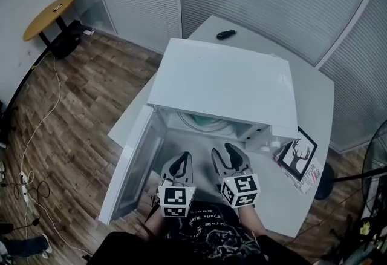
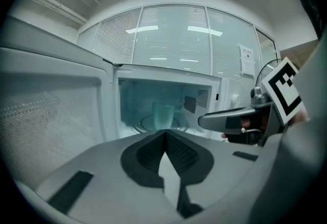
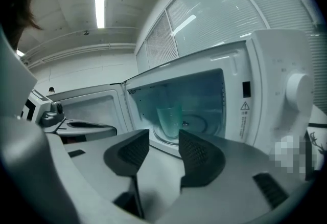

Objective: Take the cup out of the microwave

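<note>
1. Cup (image 3: 170, 119) — stood upright on the glass turntable (image 3: 196, 125) inside the microwave (image 1: 224, 79), touched by nothing and set back from both claws.
2. Microwave — sat on the white counter (image 1: 314, 94) with its door (image 1: 130, 167) swung wide open to the left, leaving the cavity fully exposed in both gripper views.
3. Left claw (image 2: 164, 133) — closed, ribbed pad tips meeting with nothing caught between them. Was held in front of the open cavity, pointed slightly downward and lined up with the cup (image 2: 164, 114) behind it.
4. Right claw (image 3: 163, 138) — parted, with an empty gap. Cup showed beyond that gap, deeper in the cavity, not between the pads. Was held just beside the left claw without touching it, both short of the cavity's front edge in the head view.
5. Elsewhere on the counter — a small black object (image 1: 226, 34) lay behind the microwave, and a card with a deer picture (image 1: 297, 158) rested near its right front corner.
</note>
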A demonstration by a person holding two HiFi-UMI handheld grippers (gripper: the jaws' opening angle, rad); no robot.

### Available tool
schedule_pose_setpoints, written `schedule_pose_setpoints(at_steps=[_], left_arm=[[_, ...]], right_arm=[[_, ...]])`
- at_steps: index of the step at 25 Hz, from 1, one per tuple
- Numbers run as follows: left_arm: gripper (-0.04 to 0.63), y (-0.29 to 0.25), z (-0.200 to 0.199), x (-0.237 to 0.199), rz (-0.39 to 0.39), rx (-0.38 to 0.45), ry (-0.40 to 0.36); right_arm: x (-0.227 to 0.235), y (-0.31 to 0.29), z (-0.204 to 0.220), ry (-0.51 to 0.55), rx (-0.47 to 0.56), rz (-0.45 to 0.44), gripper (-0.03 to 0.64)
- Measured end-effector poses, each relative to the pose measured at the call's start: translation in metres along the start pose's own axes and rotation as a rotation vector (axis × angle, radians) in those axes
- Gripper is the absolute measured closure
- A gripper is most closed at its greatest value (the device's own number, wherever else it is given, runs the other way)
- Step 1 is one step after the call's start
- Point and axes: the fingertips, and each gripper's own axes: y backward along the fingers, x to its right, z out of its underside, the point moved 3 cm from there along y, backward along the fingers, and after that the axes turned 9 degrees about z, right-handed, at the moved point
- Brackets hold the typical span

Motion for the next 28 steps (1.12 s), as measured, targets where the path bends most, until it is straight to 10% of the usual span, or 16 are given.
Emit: schedule_pose_setpoints(at_steps=[9,28], left_arm=[[0.591,-0.001,-0.003,-0.015,0.023,0.007,-0.004],[0.591,-0.001,-0.007,-0.027,0.065,0.003,-0.024]], right_arm=[[-0.006,-0.029,-0.008,0.002,0.004,0.042,0.310],[-0.013,-0.087,-0.014,0.059,-0.041,0.104,0.258]])
